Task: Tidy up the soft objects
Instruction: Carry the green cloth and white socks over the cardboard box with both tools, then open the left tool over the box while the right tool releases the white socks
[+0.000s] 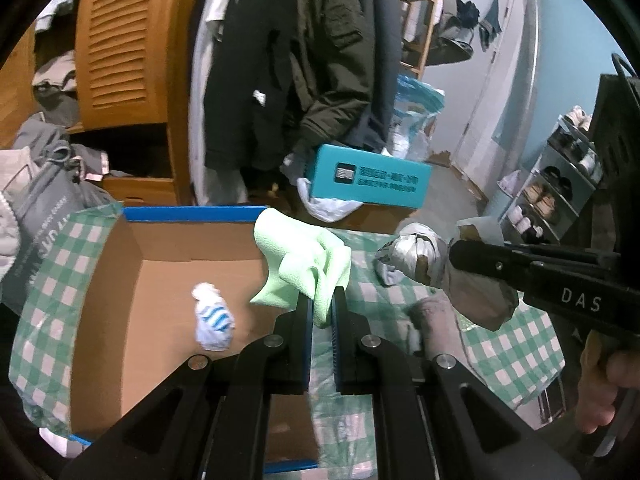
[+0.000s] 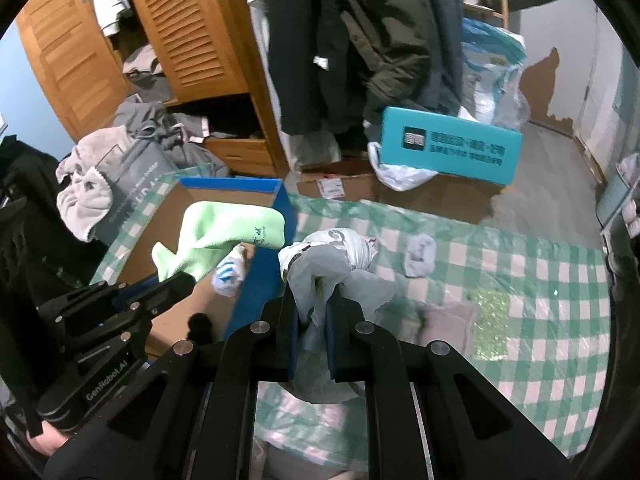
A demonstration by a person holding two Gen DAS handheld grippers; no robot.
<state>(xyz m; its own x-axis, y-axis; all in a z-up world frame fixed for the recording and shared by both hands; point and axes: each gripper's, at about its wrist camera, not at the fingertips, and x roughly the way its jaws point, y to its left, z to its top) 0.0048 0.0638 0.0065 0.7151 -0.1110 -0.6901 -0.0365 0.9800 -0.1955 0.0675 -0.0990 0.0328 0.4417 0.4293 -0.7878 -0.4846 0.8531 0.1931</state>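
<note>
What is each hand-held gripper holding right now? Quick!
Left hand-held gripper: closed on the light green cloth.
Right hand-held gripper: closed on the grey-white cloth bundle.

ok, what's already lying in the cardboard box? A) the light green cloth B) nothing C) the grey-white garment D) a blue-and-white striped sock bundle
D: the blue-and-white striped sock bundle lies on the floor of the cardboard box, while the light green cloth is pinched in the left gripper above it.

Dim indoor light, soft blur (fisheye-warped edges).
</note>
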